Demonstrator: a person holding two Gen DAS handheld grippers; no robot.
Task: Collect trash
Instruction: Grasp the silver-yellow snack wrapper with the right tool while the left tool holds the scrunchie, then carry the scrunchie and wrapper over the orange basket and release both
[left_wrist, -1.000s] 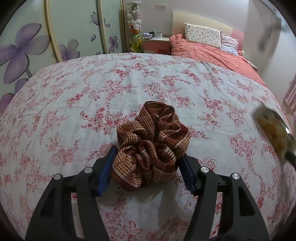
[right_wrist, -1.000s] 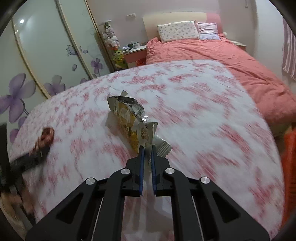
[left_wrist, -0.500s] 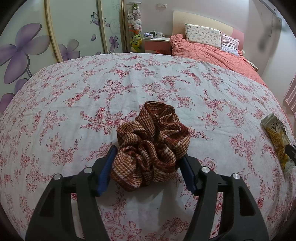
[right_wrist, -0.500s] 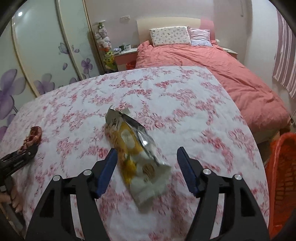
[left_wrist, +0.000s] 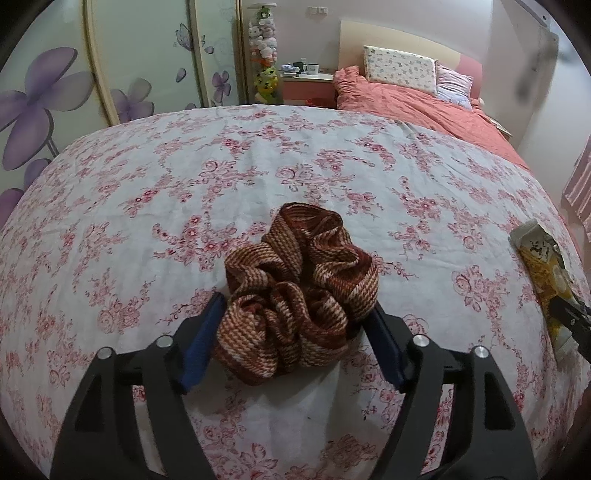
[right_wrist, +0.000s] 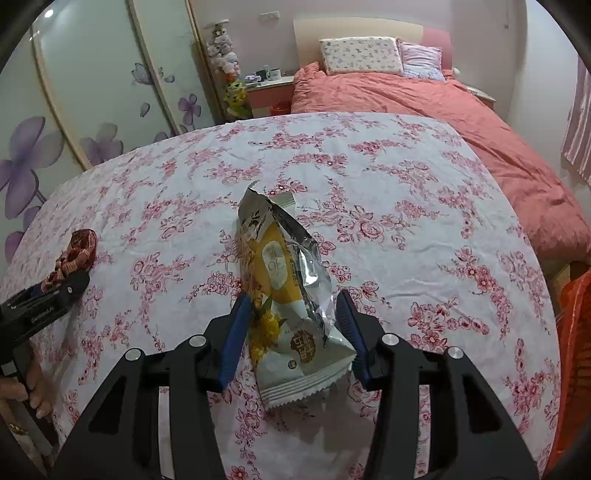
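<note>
1. Surface (right_wrist: 424, 229): flowered cloth, carries all items.
2. Basket (right_wrist: 576, 332): orange, right edge of right view; likely trash destination.
3. Wrapper (right_wrist: 291, 280): trash, centre of frame, lying flat between right gripper (right_wrist: 295, 328) fingers, spread wide, apparently not gripping.
4. Scrunchie (left_wrist: 299, 291): centre of frame, framed by left gripper (left_wrist: 295, 343) fingers, wide apart, at most grazing it.

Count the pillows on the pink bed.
2: a floral pillow against the headboard, and a striped pillow beside it on the right. Others may be hidden.
</note>
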